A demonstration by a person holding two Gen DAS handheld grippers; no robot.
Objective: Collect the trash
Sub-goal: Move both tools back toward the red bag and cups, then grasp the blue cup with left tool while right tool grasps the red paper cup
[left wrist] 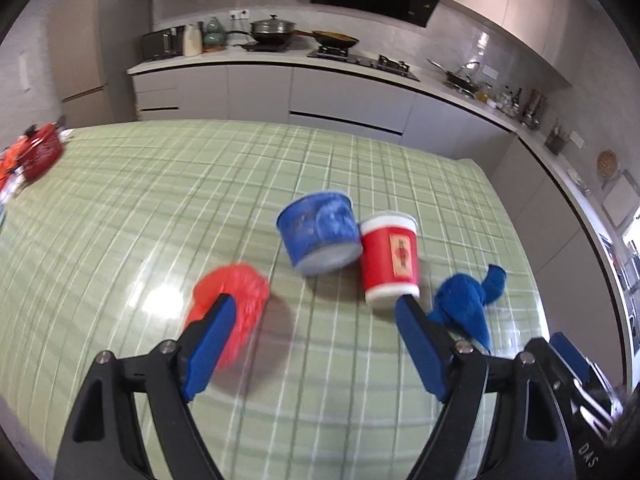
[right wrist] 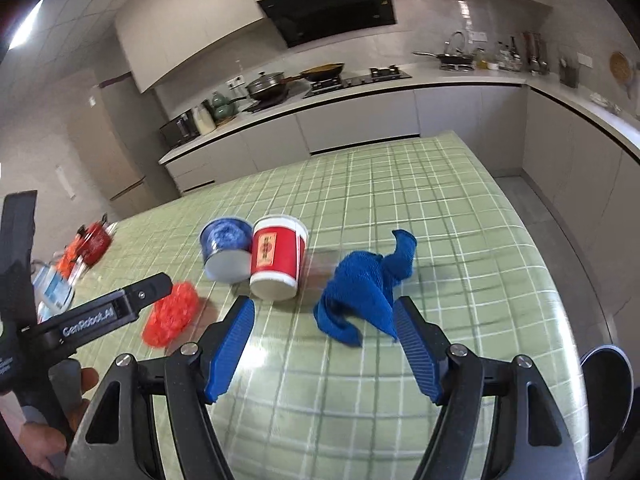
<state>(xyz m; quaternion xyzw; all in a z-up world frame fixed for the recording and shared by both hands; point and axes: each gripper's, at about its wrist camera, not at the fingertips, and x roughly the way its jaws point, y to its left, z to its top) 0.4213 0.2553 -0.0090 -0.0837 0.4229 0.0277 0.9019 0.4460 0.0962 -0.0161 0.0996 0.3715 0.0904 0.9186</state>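
I am holding my left claw (left wrist: 314, 302) and right claw (right wrist: 324, 306) wide apart, gripping nothing. The blue tub (left wrist: 318, 232) (something blue inside) is lying tipped against the upright red cup (left wrist: 390, 258) on the worktop (left wrist: 160, 200), mouth pointing away.

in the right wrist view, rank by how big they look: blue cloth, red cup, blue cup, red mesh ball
1. blue cloth
2. red cup
3. blue cup and red mesh ball: these look about alike, and the cup is partly hidden behind the red cup, so no ranking between them.
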